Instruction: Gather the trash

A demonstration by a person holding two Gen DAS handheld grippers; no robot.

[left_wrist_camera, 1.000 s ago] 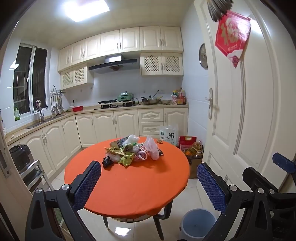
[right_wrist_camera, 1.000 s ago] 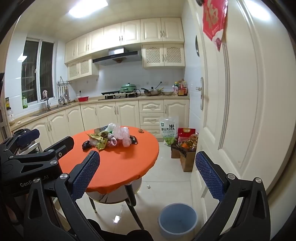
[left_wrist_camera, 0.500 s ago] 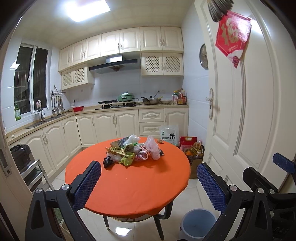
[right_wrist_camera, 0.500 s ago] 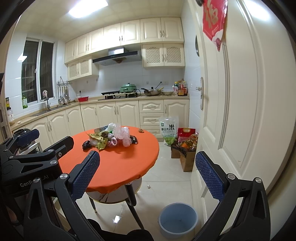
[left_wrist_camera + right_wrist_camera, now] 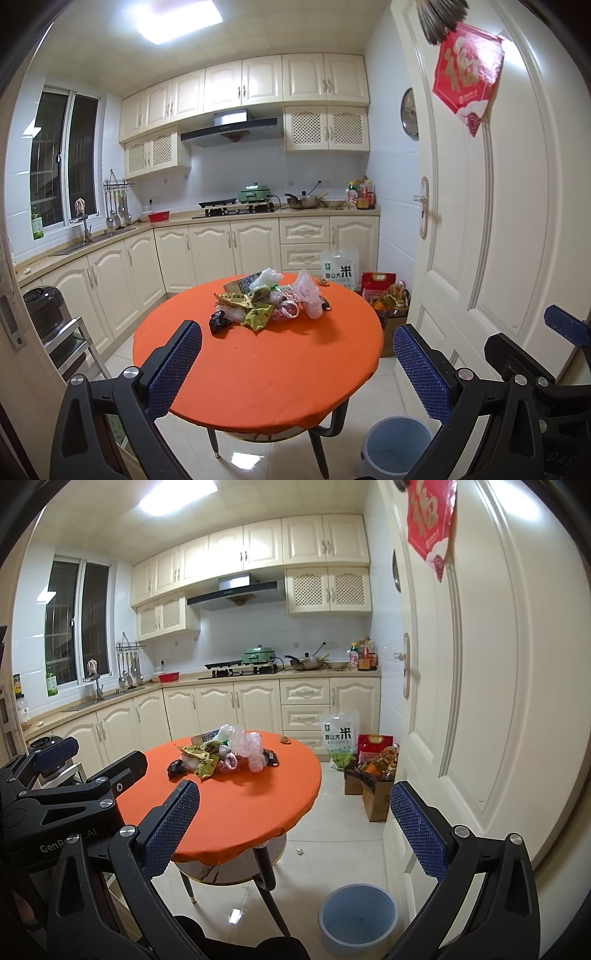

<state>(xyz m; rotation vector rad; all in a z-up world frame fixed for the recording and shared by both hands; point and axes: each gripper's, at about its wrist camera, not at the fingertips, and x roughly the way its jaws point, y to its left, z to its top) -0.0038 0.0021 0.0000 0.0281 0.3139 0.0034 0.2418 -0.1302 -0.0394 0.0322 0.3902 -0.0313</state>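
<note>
a home kitchen: cream cabinets (image 5: 284, 83) run along two walls above and below a counter, with a range hood (image 5: 231, 127) over a gas stove (image 5: 236, 211), a sink (image 5: 88, 240) under the window (image 5: 62, 158), and hanging utensils (image 5: 117, 210). a wok (image 5: 304, 201) and bottles (image 5: 362, 195) sit on the counter (a red paper charm (image 5: 467, 74) hangs on the door). a rice bag (image 5: 340, 268) stands on the floor.

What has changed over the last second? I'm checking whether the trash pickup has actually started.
Nothing visibly changed. The left claw and right claw both remain open and empty, held short of the orange table. The trash pile lies untouched on it, and the blue bin stands on the floor in the same spot.
</note>
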